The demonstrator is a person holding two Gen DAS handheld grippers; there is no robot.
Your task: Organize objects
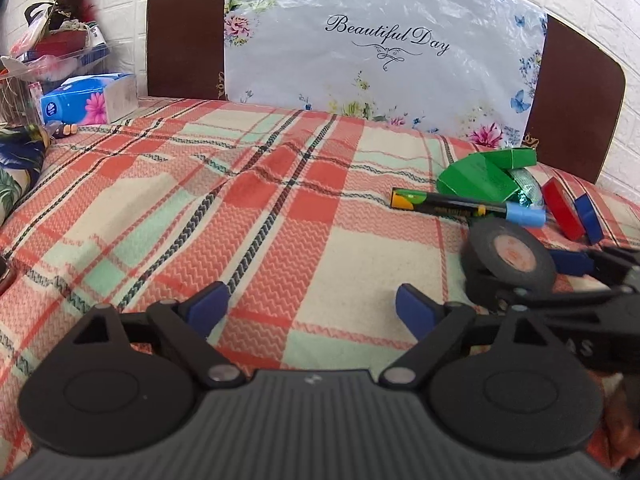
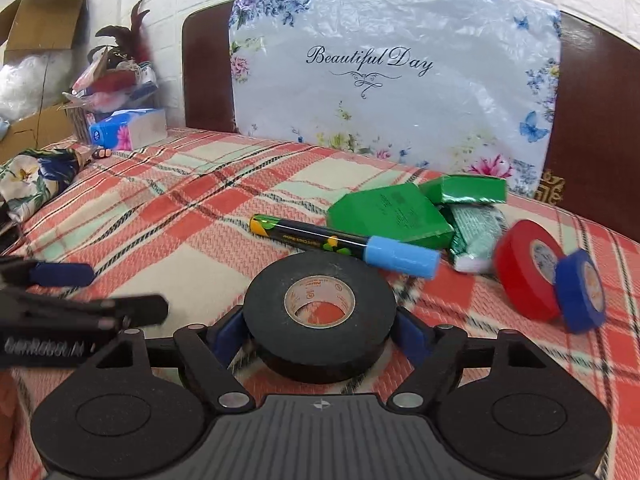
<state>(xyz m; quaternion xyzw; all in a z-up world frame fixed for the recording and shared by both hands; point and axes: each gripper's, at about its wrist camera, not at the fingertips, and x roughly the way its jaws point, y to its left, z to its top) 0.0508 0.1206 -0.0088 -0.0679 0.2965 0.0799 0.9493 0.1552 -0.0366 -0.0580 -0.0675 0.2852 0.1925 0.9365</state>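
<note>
The plaid bed (image 2: 192,208) carries tape rolls (image 2: 528,268), a marker (image 2: 344,246) and green boxes (image 2: 392,214).

The plaid bed (image 1: 248,200) lies open across its left and middle. At the right, a marker (image 2: 344,246), green boxes (image 2: 390,216) and tape rolls (image 2: 528,276) crowd together, blocking passage there.

A: Left wrist view: low over the plaid blanket (image 1: 280,200), facing the headboard (image 1: 184,32), black tape roll (image 1: 508,256) at its right.

B: Right wrist view: same heading, close behind that roll (image 2: 320,312). Both views share the marker (image 2: 344,246).
</note>
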